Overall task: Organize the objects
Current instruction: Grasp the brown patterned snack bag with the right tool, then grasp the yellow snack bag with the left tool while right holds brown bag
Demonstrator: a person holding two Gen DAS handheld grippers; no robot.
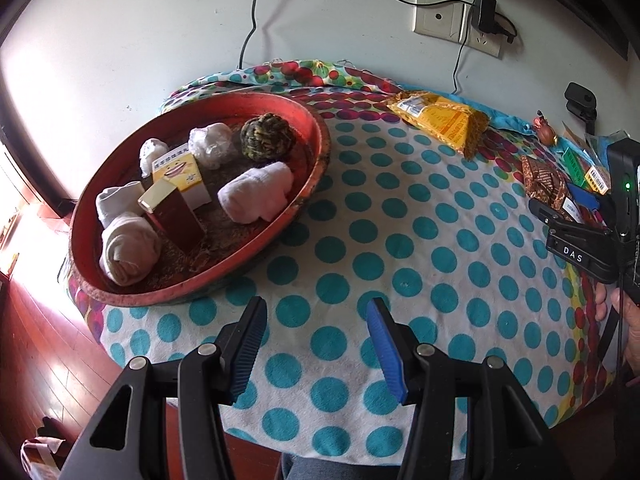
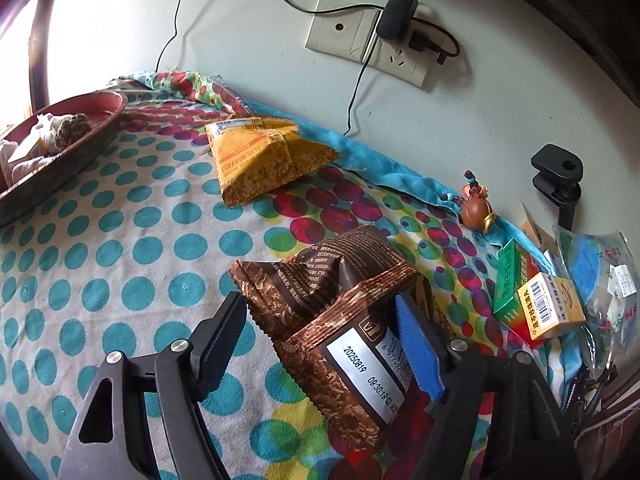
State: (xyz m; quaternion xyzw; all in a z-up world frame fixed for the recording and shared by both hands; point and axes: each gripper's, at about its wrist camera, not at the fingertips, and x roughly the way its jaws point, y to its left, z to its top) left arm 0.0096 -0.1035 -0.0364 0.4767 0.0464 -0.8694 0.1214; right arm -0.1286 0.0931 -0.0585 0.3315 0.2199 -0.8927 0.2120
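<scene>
Two jaws of the right gripper (image 2: 320, 344) stood apart around the brown packet (image 2: 340, 312) on the dotted cloth (image 2: 120, 240); the crinkly wrapper might slip sideways. Left gripper (image 1: 316, 344) gaped empty.

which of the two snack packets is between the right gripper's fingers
The brown snack packet, printed date label facing up; it lies between the fingers. The yellow packet lies far off by the wall.

brown packet (image 2: 348, 320) lower end hidden behind right claw (image 2: 320, 344).
</scene>
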